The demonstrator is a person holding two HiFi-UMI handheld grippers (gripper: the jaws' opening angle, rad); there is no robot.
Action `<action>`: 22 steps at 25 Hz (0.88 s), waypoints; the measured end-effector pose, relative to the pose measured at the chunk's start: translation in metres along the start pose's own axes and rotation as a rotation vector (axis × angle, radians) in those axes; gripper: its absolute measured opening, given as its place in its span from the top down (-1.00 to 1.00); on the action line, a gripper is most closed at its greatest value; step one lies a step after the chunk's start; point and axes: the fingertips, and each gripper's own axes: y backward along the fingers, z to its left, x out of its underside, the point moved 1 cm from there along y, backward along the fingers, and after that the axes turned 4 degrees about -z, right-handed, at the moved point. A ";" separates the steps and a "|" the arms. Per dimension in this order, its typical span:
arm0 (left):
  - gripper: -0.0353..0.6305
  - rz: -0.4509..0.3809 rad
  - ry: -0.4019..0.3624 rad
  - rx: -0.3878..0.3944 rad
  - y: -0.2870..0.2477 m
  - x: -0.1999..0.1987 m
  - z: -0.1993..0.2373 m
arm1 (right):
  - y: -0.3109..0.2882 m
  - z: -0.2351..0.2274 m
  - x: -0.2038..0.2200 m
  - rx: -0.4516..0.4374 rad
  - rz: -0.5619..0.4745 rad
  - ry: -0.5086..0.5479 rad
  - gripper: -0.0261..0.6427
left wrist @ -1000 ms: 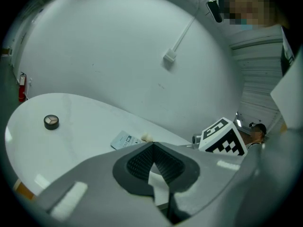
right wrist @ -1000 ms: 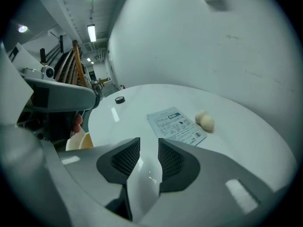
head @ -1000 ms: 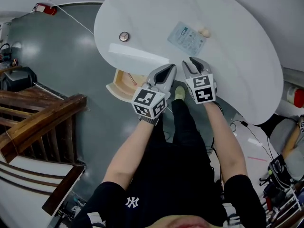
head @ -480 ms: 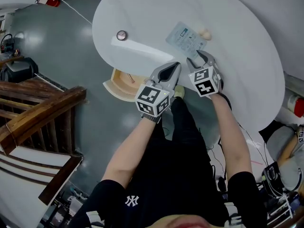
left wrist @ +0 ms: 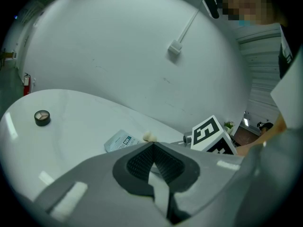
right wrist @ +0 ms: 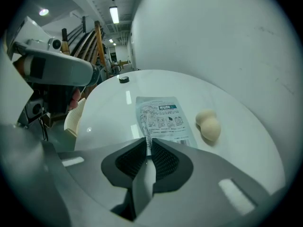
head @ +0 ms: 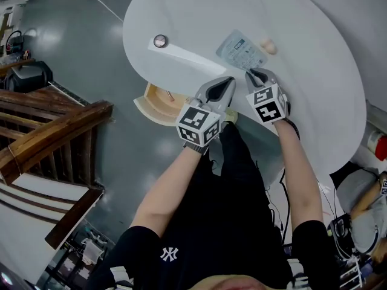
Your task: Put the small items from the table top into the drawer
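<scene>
A smooth white round table has a small flat round disc on its left side. Under the table edge a pale wooden drawer is open. The left tongs, grey with bumpy black pads, are closed on nothing, near the flat shiny packet. The right tongs are closed too, tips right at the packet's near edge. Just right of the packet lies a lumpy cream ball

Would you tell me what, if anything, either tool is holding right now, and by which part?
The right tool appears to pinch the printed packet by its near edge. The left tool is shut on nothing.
</scene>
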 end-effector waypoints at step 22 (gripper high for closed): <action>0.89 -0.084 0.009 -0.059 0.085 -0.002 0.026 | 0.018 0.090 -0.050 0.052 -0.149 -0.061 0.82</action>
